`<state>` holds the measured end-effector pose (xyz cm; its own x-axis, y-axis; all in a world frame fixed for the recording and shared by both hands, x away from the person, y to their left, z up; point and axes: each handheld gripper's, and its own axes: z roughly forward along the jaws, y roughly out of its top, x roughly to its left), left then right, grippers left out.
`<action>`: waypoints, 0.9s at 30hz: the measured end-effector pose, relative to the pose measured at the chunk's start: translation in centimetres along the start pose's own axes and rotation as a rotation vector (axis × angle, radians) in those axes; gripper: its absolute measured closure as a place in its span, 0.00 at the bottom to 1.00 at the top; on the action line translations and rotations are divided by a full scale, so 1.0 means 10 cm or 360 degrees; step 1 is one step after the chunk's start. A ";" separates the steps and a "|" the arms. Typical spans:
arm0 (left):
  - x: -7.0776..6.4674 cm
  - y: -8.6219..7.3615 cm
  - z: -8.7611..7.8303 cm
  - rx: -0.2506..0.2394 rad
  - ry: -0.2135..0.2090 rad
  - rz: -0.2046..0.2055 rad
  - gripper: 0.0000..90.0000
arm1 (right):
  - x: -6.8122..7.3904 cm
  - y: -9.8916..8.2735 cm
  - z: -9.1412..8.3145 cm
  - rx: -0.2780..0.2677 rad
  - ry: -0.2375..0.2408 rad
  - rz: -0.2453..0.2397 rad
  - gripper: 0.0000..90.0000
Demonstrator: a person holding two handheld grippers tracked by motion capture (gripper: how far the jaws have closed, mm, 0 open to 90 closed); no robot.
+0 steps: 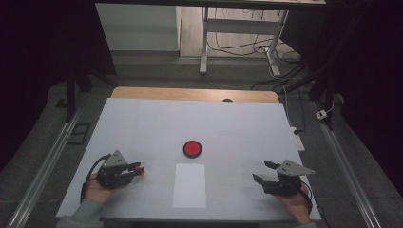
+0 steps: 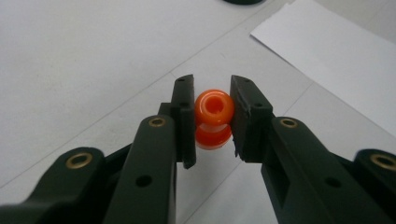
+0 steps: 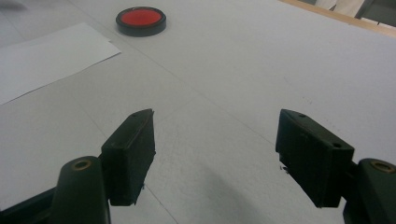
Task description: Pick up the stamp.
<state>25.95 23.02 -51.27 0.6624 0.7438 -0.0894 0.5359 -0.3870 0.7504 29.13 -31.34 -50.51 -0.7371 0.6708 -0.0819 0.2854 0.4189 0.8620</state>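
A small orange spool-shaped piece (image 2: pixel 213 116) with a hole in its top sits between the pads of my left gripper (image 2: pixel 212 114), which is shut on it. In the high view the same orange piece (image 1: pixel 140 170) shows at the tip of my left gripper (image 1: pixel 137 170), near the table's front left. My right gripper (image 1: pixel 265 172) rests at the front right with its jaws wide apart. In the right gripper view my right gripper (image 3: pixel 215 140) has bare table between its fingers.
A red disc in a black ring (image 1: pixel 192 148) lies at the table's middle, and shows again as the red disc (image 3: pixel 140 20). A white paper sheet (image 1: pixel 189 185) lies in front of it. The white table top (image 1: pixel 142 118) ends at a wooden far edge.
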 end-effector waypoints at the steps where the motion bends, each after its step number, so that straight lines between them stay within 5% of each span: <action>1: 0.00 0.00 -0.01 -0.0012 -0.0004 -0.0006 0.80 | 0.00 0.00 0.00 -0.0001 -0.0001 -0.0001 0.31; 27: -0.05 0.20 -0.12 -0.0220 -0.0040 -0.0039 0.80 | 0.02 0.02 0.02 -0.0013 0.0004 -0.0010 0.31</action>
<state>26.08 22.48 -48.94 0.6639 0.7375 -0.1238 0.4757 -0.2888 0.8309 29.11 -31.00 -50.46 -0.7405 0.6665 -0.0860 0.2758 0.4182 0.8655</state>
